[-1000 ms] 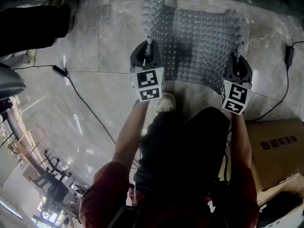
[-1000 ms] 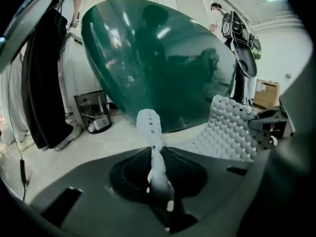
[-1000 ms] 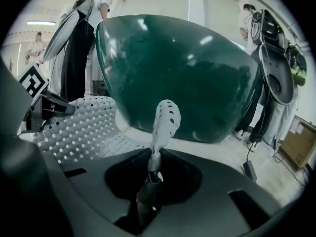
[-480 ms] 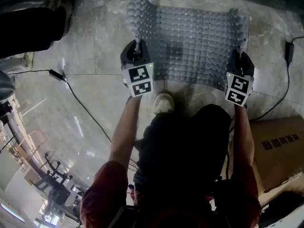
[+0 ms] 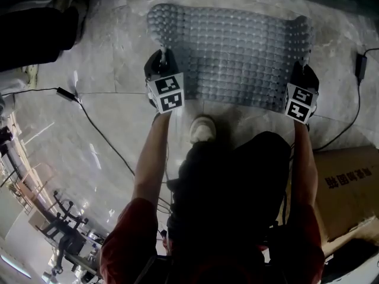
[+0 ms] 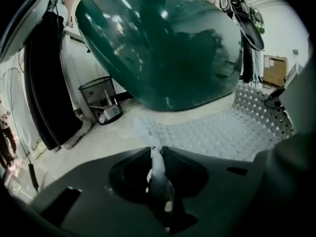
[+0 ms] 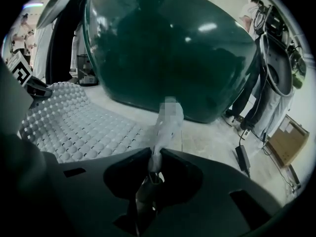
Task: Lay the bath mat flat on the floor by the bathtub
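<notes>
On the pale stone floor (image 5: pixel 112 58) in front of the dark green bathtub (image 6: pixel 163 48), we note the bath mat (image 5: pixel 237 52) spread out with its bubble-textured side up. Its long side runs across the head view, and its far edge is near the foot of the tub.

Most of the mat rests on the floor. Both near corners are raised where we hold them, and in each gripper view the opposite end of the mat curls upward.

Left gripper (image 5: pixel 162 57): the jaws are narrow and pinched on the near-left corner of the mat. In the left gripper view a pale fold of mat runs between the pads and back into the throat.

Right gripper (image 5: pixel 302 68): the jaws are narrow and clamped on the near-right corner. A strip of mat rises from between the tips in the right gripper view.

Both grippers point down and forward, with their marker cubes facing the head camera.

Surroundings:
- A light shoe (image 5: pixel 202 129) stands between the two grippers, just short of the mat's near edge and apart from it.
- A black cable (image 5: pixel 106 136) trails over the floor at the left.
- A cardboard box (image 5: pixel 346 185) sits at the right, well clear of the mat.
- A wire waste basket (image 6: pixel 101 100) stands left of the tub.
- A power adapter (image 7: pixel 243 158) lies on the floor to the right of the tub.
</notes>
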`<state>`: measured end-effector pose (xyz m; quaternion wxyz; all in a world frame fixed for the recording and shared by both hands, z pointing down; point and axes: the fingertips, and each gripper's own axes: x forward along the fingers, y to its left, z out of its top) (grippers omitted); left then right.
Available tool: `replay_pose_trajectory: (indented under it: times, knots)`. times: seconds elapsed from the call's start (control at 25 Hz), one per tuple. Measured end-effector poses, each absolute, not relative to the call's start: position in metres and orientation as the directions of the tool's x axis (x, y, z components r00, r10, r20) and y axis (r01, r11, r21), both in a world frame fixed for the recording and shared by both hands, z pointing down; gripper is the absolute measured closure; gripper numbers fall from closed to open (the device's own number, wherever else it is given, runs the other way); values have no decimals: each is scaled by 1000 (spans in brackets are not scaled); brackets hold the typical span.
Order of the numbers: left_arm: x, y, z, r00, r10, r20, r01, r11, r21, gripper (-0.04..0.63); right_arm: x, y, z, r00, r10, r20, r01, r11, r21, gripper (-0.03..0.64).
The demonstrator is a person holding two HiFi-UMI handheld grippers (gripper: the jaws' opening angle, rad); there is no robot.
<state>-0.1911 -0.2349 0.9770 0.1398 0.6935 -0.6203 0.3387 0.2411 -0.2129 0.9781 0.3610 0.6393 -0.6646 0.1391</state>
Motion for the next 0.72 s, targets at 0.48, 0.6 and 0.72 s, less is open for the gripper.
replay_pose_trajectory:
  times: [0.48,0.6,0.72]
  knots:
    - [-233,-235,1024,-53,-724,688,-974,-115,-196,498,264,-216,1013,145,-680,718,-954,98,285,531]
    - [-240,-236,1032,-63,-713,698,-979,-92,-182,481,272,-215,1018,160,-665,729,-957,77,280,509]
    - [-247,-235,1039,-84,-709,701,-978,-76,-195,450,279,-215,1024,168,-649,742,-964,47,260,488]
